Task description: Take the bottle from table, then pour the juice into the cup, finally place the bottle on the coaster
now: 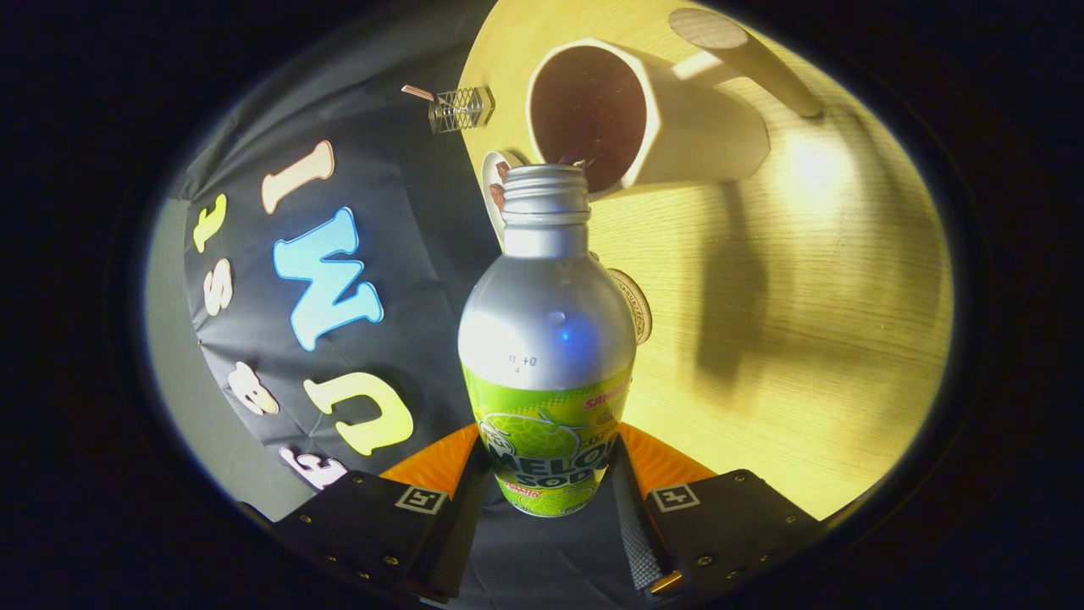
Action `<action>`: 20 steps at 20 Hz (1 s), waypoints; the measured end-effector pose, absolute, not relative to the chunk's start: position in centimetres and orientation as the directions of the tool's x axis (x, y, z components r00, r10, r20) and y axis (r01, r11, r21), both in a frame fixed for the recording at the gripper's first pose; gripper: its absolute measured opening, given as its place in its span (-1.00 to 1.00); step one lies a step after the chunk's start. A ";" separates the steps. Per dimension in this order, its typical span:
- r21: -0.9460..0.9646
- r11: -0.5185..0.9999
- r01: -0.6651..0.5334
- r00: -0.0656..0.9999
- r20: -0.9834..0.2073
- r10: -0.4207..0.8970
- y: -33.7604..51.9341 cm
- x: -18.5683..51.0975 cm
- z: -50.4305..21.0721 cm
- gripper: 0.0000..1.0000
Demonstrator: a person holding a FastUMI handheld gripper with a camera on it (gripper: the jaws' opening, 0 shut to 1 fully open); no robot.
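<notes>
— What's the biggest thing in front of you?
— I see the pale wooden surface [804, 339], tipped sideways in my view. On it is a white cup [669, 127], dark inside, with a wooden handle.
— And the bottle?
— I have the melon soda bottle [546, 339] pinched in the hand-held gripper [549, 483], both fingers pressing its labelled sides. Its uncapped neck points at the cup's mouth, just short of the rim.
— Anything smaller?
— A round coaster [637, 305] peeks out behind the bottle's shoulder.
</notes>
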State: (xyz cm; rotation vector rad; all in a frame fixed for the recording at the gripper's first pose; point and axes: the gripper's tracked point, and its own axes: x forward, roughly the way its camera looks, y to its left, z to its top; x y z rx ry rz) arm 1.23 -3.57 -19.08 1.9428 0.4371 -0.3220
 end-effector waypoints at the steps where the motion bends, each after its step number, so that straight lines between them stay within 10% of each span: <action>1: 0.817 -0.370 0.442 0.896 -0.416 0.153 -3.7 1.2 -19.0 0.45; 20: 0.782 -0.462 0.419 0.906 -0.396 0.151 -4.1 1.3 -17.8 0.45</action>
